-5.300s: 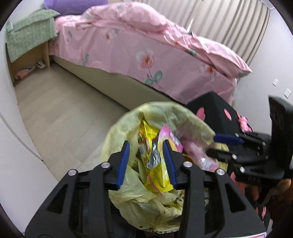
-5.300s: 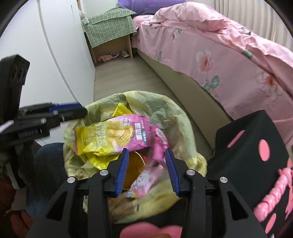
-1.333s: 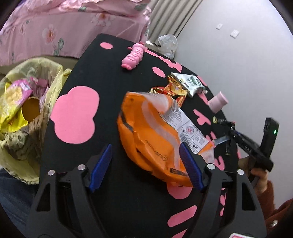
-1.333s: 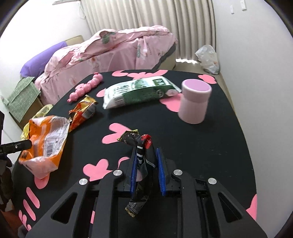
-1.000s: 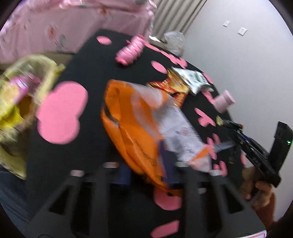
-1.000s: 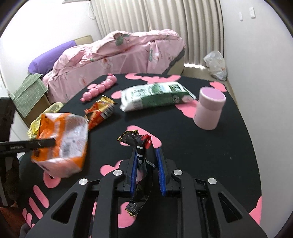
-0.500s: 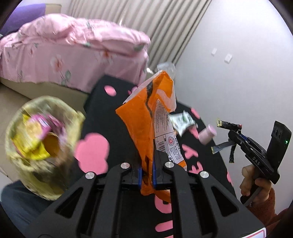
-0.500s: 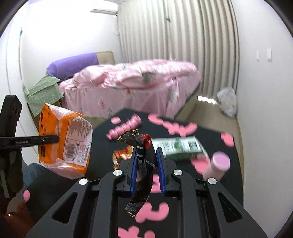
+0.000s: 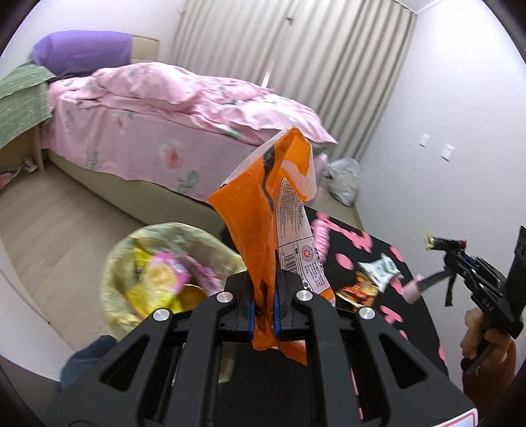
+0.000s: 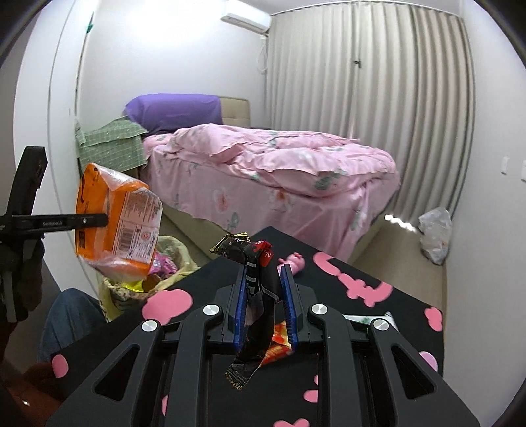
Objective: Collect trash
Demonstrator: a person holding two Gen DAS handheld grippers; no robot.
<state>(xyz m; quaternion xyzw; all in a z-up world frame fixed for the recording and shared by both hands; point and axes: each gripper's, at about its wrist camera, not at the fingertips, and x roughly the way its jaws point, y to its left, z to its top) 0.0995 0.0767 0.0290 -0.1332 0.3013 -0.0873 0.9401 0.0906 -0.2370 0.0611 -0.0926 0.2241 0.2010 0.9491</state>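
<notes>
The left gripper (image 9: 263, 303) pinches an orange bag (image 9: 263, 210); only the right view shows the right gripper (image 10: 264, 303) clamping a black wrapper (image 10: 254, 295).

White walls (image 10: 328, 39) enclose a bedroom with pale wood-look flooring (image 9: 65, 223). A bed (image 10: 279, 170) with a rumpled pink floral duvet and a purple pillow (image 10: 174, 110) stands before a beige padded headboard (image 10: 235, 110). Pleated beige curtains (image 10: 378, 98) cover the far wall, daylight seeping under their hem. An air conditioner (image 10: 245, 21) is mounted high. Beside the bed, a green checked cloth (image 10: 108, 144) drapes a wooden bedside stand.
</notes>
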